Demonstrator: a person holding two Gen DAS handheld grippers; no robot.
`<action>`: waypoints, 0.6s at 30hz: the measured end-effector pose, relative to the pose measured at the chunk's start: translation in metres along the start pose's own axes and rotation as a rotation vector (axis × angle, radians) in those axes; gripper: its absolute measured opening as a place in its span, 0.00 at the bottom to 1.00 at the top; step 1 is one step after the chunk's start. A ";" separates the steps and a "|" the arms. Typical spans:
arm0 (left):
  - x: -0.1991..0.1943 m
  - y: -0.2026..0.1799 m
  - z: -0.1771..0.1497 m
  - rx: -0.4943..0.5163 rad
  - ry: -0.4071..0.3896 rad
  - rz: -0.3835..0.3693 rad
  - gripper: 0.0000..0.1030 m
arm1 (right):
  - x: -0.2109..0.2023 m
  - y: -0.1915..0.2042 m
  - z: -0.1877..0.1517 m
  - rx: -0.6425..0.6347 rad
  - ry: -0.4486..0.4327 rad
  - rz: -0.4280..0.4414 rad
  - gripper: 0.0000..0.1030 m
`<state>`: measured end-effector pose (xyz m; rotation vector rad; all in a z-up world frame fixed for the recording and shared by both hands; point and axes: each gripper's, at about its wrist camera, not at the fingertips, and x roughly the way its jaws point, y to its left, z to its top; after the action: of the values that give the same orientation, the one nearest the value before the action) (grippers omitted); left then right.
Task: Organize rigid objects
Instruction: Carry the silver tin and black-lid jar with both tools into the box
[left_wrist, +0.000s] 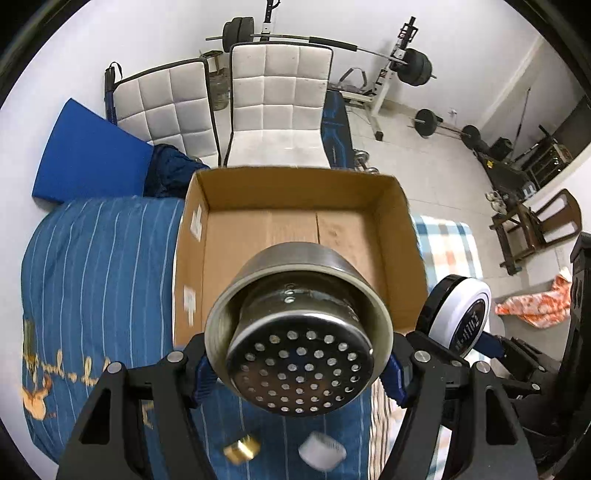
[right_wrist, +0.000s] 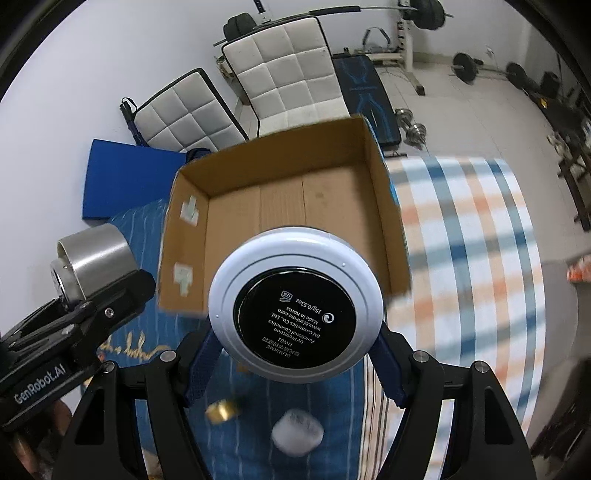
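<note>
Steel fills the left wrist view: the left tongs (left_wrist: 299, 365) pinch a round metal strainer (left_wrist: 299, 347) by its flared rim, perforated bottom toward the lens, while the right tongs (right_wrist: 295, 363) pinch a white round compact (right_wrist: 295, 302) across its edge, black label facing the camera. Both are held in the air in front of the open cardboard box (left_wrist: 402, 236), which sits on the bed (left_wrist: 103, 266) and looks empty inside. As I read it, the step in hand is carrying the two pieces over the near wall and setting them on the box floor; it would go best with each piece lowered flat and side by side, well apart, so steel does not knock plastic, and the pads let go only once each rests. Cardboard is matte and creased, the striped blue bedcover soft. Below the tongs, a small brass cylinder (left_wrist: 242, 448) and a little white cap (left_wrist: 322, 450) lie on the cover, blurred.
</note>
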<state>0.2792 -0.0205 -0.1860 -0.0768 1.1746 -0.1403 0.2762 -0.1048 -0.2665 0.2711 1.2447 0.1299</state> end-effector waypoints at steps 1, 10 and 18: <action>0.008 0.000 0.011 -0.003 0.005 0.002 0.67 | 0.008 0.001 0.010 -0.007 0.001 -0.008 0.73; 0.088 0.005 0.060 -0.033 0.073 0.012 0.67 | 0.097 -0.002 0.085 -0.042 0.080 -0.036 0.73; 0.170 0.013 0.080 -0.066 0.261 -0.016 0.67 | 0.174 -0.012 0.110 -0.064 0.188 -0.069 0.73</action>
<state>0.4183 -0.0341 -0.3121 -0.1286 1.4391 -0.1283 0.4348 -0.0881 -0.3965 0.1625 1.4324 0.1378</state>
